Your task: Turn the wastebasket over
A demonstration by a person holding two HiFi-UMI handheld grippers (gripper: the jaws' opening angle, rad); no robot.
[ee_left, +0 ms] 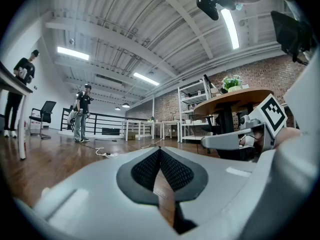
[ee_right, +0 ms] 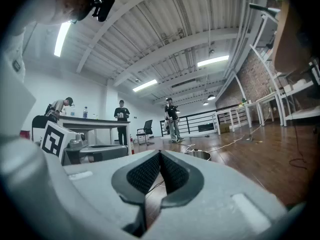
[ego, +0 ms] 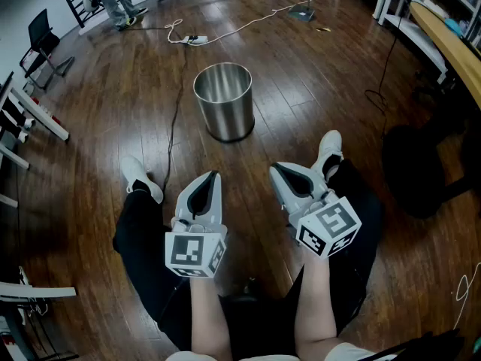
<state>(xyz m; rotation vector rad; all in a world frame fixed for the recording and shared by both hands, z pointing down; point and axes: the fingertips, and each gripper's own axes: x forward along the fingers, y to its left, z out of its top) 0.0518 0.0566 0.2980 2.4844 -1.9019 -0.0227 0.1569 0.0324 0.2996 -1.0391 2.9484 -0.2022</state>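
Both grippers empty; steel wastebasket point(ego: 224, 100) upright, mouth up.

Shiny steel wastebasket point(ego: 224, 100), upright, open mouth up, seemingly empty, on wooden floor

A dark plank floor point(ego: 90, 126) is seen throughout, crossed by a white cable point(ego: 248, 22) and a black cable point(ego: 176, 104). A black chair point(ego: 41, 40) is set at the far left, and a wooden tabletop point(ego: 451, 43) at the right. A brick wall point(ee_left: 260, 76), white shelving point(ee_left: 192, 95) and a black railing point(ee_left: 107, 119) are found at the far end. The white ribbed ceiling point(ee_left: 150, 29) is lit by strip lights point(ee_left: 72, 53).
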